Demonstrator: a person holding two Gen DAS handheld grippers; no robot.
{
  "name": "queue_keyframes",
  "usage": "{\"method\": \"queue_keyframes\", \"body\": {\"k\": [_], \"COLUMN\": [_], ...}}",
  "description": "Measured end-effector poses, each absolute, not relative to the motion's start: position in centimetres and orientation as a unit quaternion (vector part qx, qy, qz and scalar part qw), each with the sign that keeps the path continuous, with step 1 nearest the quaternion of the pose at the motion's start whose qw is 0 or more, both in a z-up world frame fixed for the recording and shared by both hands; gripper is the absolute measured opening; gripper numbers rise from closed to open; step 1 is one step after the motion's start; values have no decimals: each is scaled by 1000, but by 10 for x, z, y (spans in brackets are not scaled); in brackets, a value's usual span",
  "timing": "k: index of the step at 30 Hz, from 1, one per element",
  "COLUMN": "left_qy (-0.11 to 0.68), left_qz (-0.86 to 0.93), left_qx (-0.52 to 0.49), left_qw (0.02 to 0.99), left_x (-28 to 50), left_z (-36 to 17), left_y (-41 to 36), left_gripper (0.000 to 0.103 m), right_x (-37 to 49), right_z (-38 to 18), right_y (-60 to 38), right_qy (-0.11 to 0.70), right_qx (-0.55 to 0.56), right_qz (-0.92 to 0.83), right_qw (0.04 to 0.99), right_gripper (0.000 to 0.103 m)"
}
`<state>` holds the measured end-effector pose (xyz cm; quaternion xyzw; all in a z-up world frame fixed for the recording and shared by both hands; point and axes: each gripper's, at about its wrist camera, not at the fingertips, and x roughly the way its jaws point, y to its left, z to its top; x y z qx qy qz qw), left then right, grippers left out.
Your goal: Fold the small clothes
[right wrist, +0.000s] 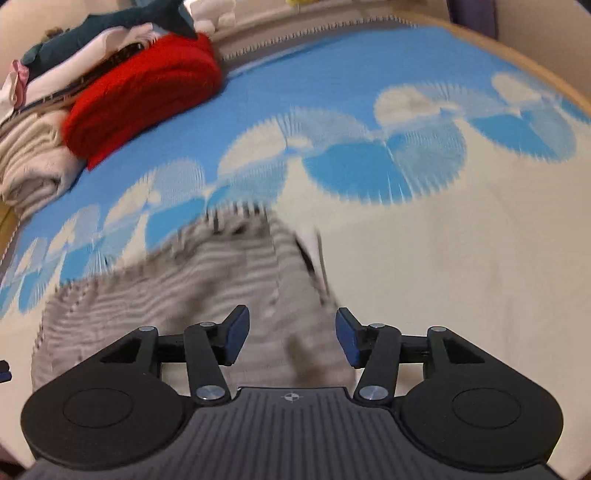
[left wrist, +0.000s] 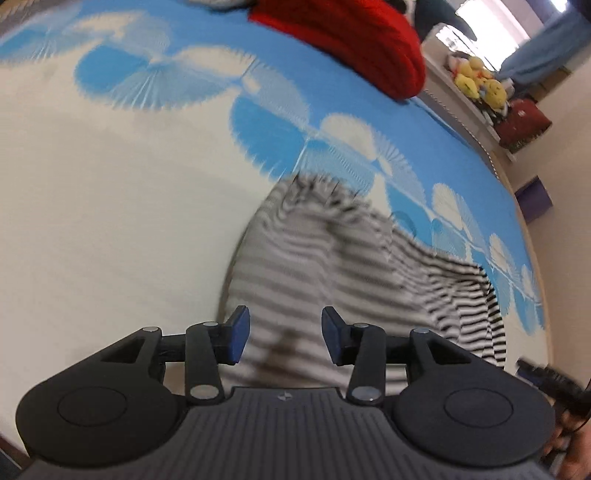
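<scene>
A small black-and-white striped garment [left wrist: 332,258] lies rumpled on a blue and cream bed cover [left wrist: 110,184]. My left gripper [left wrist: 285,339] is open and empty, its blue pads just above the garment's near part. The garment also shows in the right wrist view [right wrist: 221,288], blurred by motion. My right gripper [right wrist: 291,339] is open and empty, over the garment's near right part. Part of the other gripper shows at the right edge of the left wrist view [left wrist: 546,376].
A folded red knit [right wrist: 147,92] lies at the far side of the bed, beside a stack of pale folded clothes [right wrist: 33,162] and a dark plush toy [right wrist: 110,22]. A white shelf with yellow plush toys [left wrist: 480,81] stands beyond the bed edge.
</scene>
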<state>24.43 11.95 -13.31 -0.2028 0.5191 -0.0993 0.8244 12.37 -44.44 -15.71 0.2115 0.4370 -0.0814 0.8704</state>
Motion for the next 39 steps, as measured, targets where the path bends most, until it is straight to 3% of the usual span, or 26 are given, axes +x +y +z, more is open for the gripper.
{"method": "queue_keyframes", "body": {"k": [2,6,14,16,17,18,19,20,21,25,28,33,36,37,39], "left_qy": [580,576,600,601,601,602,602,601,594,519,491,598,617,614,591], "left_qz": [-70,-66,-35,-41,-48,-56,-70,-84,-96,-92,-71,-45,-44,-41,-32], "left_qx": [-208,-215,-238,-234,-231,-226,-221,-214,-202,-218,-242,-209,-185,-190,-204], "left_qw": [785,786,763,763,763,764,764,765,773,821,834,773,764,765,780], "left_x": [239,237,238,239,239,239,238,237,235,222,208,210,212,213,216], "left_z": [-157,-163,-176,-177,-177,-177,-177,-176,-172,-142,-131,-167,-172,-170,-161], "left_y": [122,124,135,132,129,126,122,118,116,138,163,161,154,154,161], "left_gripper": [47,52,53,51,50,47,33,10,2,1,1,1,3,4,19], "right_x": [117,110,109,107,107,105,103,100,96,74,58,60,64,64,66], "right_z": [-172,-177,-194,-194,-193,-192,-189,-186,-181,-150,-140,-173,-183,-182,-176], "right_y": [-445,-452,-455,-454,-453,-453,-454,-458,-461,-467,-470,-470,-467,-466,-464], "right_qy": [479,467,485,483,483,479,474,462,450,384,378,498,527,525,519], "right_qx": [218,251,270,270,272,272,274,288,302,318,314,274,253,251,241], "right_qz": [-103,-121,-118,-106,-97,-95,-97,-95,-94,-81,-76,-102,-107,-105,-109], "right_qw": [844,839,823,826,827,829,831,833,835,863,868,816,805,806,813], "right_gripper": [54,53,53,41,24,16,11,9,7,6,5,5,5,5,7]}}
